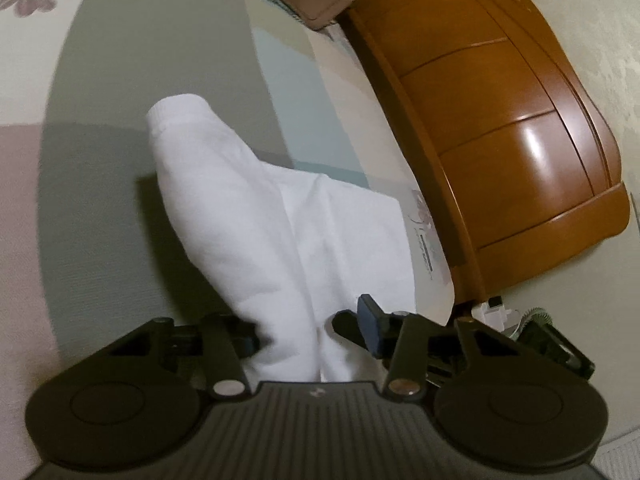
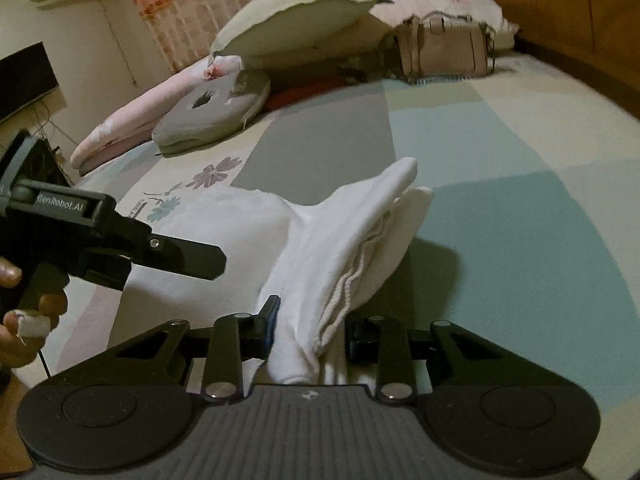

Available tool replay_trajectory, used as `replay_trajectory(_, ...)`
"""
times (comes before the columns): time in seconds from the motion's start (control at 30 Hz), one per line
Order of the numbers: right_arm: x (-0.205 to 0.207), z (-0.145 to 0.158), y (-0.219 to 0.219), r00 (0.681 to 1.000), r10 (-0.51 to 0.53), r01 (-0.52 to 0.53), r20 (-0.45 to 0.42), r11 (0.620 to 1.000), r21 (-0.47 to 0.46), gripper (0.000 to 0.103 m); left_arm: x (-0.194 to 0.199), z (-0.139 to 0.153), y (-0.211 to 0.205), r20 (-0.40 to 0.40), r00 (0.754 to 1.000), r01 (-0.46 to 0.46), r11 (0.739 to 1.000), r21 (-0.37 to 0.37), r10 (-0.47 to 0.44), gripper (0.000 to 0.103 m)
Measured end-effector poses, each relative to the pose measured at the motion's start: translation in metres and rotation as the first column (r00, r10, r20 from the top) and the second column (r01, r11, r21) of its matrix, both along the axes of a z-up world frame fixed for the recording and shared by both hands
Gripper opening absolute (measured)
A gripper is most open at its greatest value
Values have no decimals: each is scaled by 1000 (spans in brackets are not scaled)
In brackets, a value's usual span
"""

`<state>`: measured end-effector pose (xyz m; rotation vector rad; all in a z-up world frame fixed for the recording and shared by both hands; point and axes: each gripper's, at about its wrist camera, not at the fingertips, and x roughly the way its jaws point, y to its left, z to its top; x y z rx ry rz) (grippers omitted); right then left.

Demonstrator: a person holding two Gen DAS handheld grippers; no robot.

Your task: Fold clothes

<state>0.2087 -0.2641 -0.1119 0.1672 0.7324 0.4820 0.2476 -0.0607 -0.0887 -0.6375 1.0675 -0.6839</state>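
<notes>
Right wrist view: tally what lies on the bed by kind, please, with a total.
White garment: 1
Handbag: 1
Pillows or cushions, namely green, grey, pink and pale pink: 4
Total: 6
Dark and red items behind the grey cushion are too unclear to count.

Black left gripper, "GenRobot.AI" label; white bandage on finger.

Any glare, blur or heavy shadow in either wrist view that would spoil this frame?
Left wrist view: bright glare patches on the wooden headboard, soft motion blur on the white garment, dark shadow to its left on the bedsheet. Right wrist view: dim warm light, the garment casts a shadow to the right, pillows slightly soft; fisheye bending in both.
</notes>
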Motion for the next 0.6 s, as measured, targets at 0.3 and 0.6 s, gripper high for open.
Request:
replay_trajectory(0.3,-2,18,-61,995,-85,86,55,996,-20,35,20,11,-65,26,997,76,996,-49,-75,42)
replay_trajectory(0.6,27,23,-153,983,-161,169,93,981,-95,35,59,5,-165,27,984,177,976,-129,-175,42)
